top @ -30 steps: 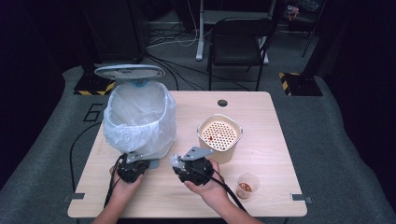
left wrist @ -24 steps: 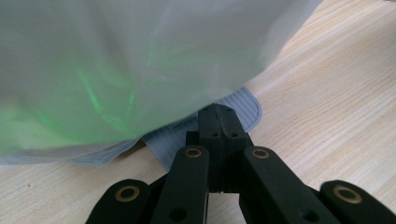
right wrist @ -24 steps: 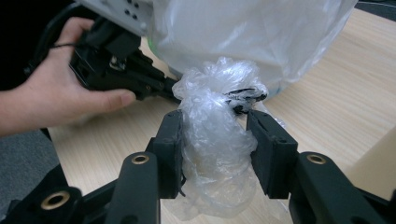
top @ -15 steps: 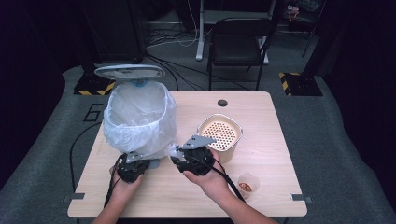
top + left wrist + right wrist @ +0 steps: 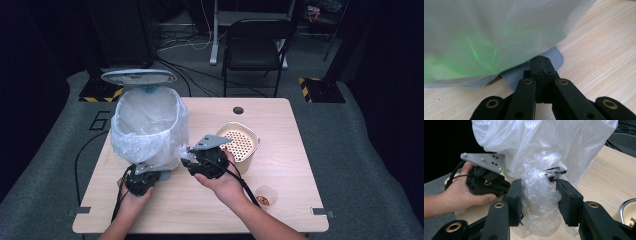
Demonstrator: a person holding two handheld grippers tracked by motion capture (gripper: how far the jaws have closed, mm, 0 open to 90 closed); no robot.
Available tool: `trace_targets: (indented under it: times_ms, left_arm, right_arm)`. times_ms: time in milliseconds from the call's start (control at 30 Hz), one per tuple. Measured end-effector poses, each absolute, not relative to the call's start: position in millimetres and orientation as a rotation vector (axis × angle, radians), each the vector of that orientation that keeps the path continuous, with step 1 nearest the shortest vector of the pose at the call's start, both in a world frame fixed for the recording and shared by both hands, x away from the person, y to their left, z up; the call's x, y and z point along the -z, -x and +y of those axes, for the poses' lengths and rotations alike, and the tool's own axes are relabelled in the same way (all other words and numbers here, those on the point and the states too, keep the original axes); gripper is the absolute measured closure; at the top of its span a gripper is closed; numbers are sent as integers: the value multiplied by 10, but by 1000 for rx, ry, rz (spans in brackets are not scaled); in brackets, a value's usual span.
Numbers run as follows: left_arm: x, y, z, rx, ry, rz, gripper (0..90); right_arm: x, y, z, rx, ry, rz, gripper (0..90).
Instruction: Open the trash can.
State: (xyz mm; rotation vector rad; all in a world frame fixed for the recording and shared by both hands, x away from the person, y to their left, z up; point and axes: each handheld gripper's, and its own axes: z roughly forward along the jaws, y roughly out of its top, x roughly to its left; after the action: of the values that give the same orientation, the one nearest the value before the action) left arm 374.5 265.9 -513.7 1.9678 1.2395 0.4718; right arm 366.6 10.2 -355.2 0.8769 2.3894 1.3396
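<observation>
A pedal bin lined with a white plastic bag stands at the table's left, its lid raised. My left gripper lies low at the bin's foot. In the left gripper view its jaws are shut, tips resting on the grey ribbed pedal under the hanging liner. My right gripper is lifted off the table beside the bin. It is shut on a crumpled clear plastic bundle, which bulges between the pads.
A cream pot with a perforated strainer insert stands just right of my right hand. A small clear cup with brown bits sits near the front right. The wooden table has bare room at the right and front. A chair stands behind the table.
My right gripper has risen with the plastic bundle and shifted slightly toward the bin. The left gripper has stayed on the pedal and the lid stays up.
</observation>
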Motion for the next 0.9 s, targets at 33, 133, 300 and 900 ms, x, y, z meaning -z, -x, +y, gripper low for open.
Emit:
trace_targets:
  times_ms: [33, 133, 300, 900]
  left_arm:
    - [5136, -3745, 2661, -471, -1971, 1239, 900]
    - [5137, -3745, 2660, -471, -1968, 1240, 900]
    - [5134, -3749, 2667, -467, -1974, 1223, 900]
    - [5122, -3754, 2696, -463, -2009, 1213, 900]
  right_arm:
    - [3535, -3673, 105, -1340, -877, 2387, 581]
    - [3444, -3693, 131, -1356, -869, 2378, 581]
    - [3307, -3714, 188, -1369, -836, 2358, 581]
    - [2936, -3898, 260, -1396, -836, 2309, 581]
